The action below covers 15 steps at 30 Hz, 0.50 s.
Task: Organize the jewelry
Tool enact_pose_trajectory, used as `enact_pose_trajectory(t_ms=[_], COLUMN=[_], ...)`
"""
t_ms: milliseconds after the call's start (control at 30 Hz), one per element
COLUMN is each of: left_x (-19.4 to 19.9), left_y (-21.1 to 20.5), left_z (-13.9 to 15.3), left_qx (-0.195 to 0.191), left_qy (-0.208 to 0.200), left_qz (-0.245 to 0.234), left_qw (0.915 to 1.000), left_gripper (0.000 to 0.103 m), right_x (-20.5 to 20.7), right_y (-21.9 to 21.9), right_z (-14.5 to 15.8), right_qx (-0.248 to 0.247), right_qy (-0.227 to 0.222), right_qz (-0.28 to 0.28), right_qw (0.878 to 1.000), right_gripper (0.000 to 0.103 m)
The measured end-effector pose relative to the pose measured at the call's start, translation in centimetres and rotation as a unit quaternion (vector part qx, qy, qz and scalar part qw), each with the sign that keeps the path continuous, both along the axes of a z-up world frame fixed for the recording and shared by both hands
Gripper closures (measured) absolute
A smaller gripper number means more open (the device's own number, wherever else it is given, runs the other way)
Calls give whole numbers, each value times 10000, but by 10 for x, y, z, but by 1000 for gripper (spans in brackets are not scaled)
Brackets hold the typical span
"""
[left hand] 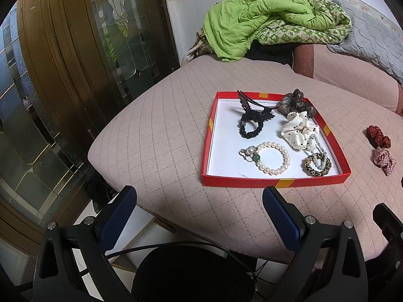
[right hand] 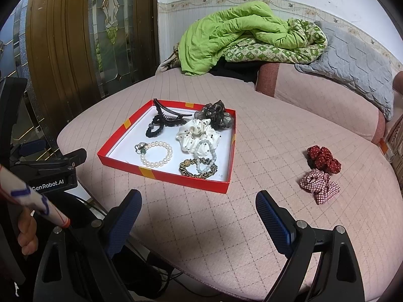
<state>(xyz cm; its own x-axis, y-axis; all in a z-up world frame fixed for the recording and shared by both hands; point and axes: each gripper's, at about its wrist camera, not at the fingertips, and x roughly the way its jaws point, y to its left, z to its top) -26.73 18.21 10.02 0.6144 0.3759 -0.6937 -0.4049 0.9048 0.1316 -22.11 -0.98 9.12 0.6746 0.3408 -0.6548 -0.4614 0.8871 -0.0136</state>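
Note:
A red tray (left hand: 274, 182) (right hand: 161, 175) with a white floor lies on the pink quilted cushion. In it are a pearl bracelet (left hand: 273, 158) (right hand: 158, 154), a black hair claw (left hand: 254, 114) (right hand: 168, 118), a black hair tie (left hand: 251, 128), a cream dotted scrunchie (left hand: 298, 129) (right hand: 195, 133), a dark scrunchie (left hand: 296, 102) (right hand: 216, 114), a pale bead bracelet (right hand: 205, 154) and a leopard hair tie (left hand: 317, 164) (right hand: 197, 170). A red dotted scrunchie (right hand: 323, 159) (left hand: 377, 136) and a plaid scrunchie (right hand: 320, 183) (left hand: 384, 159) lie on the cushion right of the tray. My left gripper (left hand: 199, 198) and right gripper (right hand: 197, 201) are open and empty, near the cushion's front edge.
A green quilt (right hand: 239, 35) and a grey blanket (right hand: 352, 63) are heaped on the sofa back. A glass-panelled wooden door (left hand: 75, 63) stands to the left. The cushion's front edge (left hand: 176, 229) drops off below my grippers. The left gripper's body (right hand: 47, 176) shows at the left.

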Motion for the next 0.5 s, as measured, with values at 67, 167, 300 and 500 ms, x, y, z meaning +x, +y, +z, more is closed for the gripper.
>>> enact_pose_trajectory(t_ms=[67,167,300,500], left_x=[0,-1,-1,0], left_y=[1,1,2,3], left_z=[0,-1,-3,-5], left_qx=[0,-3,-4,-18], left_qy=[5,9,23,39], left_qz=[6,14,23,23], left_qw=[10000,10000,10000,10000], left_gripper=[3,3,3,3], right_x=[0,0,0,1], right_y=[0,1,0,0], right_z=[-1,-1,-1,-2], right_qx=[4,3,3,14], right_qy=[13,21,30,65], right_qz=[-2,2,6,-3], right_qw=[10000,10000,10000,10000], right_gripper=[9,9,9,9])
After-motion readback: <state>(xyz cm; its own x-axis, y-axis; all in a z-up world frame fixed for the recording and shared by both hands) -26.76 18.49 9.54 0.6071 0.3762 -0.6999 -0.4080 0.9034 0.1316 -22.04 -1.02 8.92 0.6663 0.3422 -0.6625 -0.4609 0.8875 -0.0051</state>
